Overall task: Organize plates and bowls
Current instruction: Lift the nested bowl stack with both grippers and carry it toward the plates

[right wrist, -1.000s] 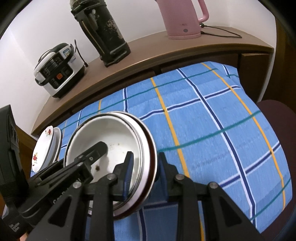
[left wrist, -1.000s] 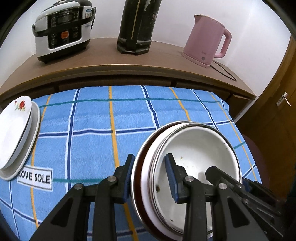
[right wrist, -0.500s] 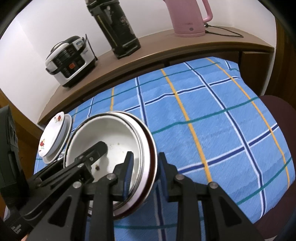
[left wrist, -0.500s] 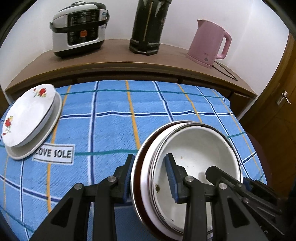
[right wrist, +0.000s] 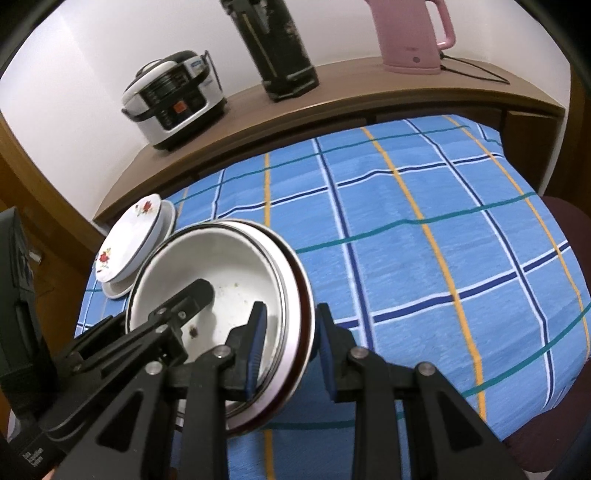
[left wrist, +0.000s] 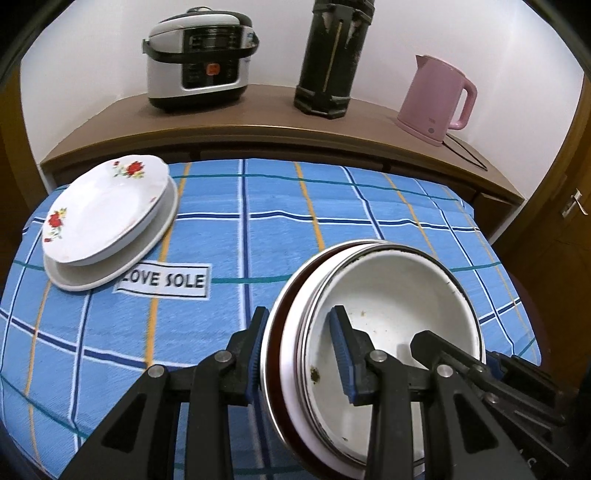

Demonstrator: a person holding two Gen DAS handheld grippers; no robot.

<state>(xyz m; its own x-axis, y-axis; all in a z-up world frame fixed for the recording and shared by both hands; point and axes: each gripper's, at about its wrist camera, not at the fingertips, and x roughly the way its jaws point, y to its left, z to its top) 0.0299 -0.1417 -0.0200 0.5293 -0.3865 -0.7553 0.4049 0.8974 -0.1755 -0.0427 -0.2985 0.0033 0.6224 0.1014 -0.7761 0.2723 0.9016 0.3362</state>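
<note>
A stack of nested bowls (left wrist: 399, 306) (right wrist: 225, 269), white inside with a dark outer rim, hangs above the blue checked tablecloth (left wrist: 280, 229) (right wrist: 424, 258). My left gripper (left wrist: 299, 350) is shut on the stack's left rim, one pad inside, one outside. On the opposite rim my right gripper (right wrist: 290, 343) is shut the same way. Two stacked white plates with red flowers (left wrist: 107, 218) (right wrist: 129, 236) lie at the table's far left. The bottom of the bowl stack is hidden.
A wooden shelf (left wrist: 258, 114) behind the table carries a rice cooker (left wrist: 199, 55) (right wrist: 173, 99), a tall black flask (left wrist: 330, 55) (right wrist: 277, 44) and a pink kettle (left wrist: 436, 99) (right wrist: 410, 33) with its cord. A dark red chair seat (right wrist: 569, 236) stands at the right edge.
Both grippers have carried the bowl stack leftward over the table. The flowered plates, at the left edge of the views before, now lie nearer and in fuller view. Both grips are unchanged.
</note>
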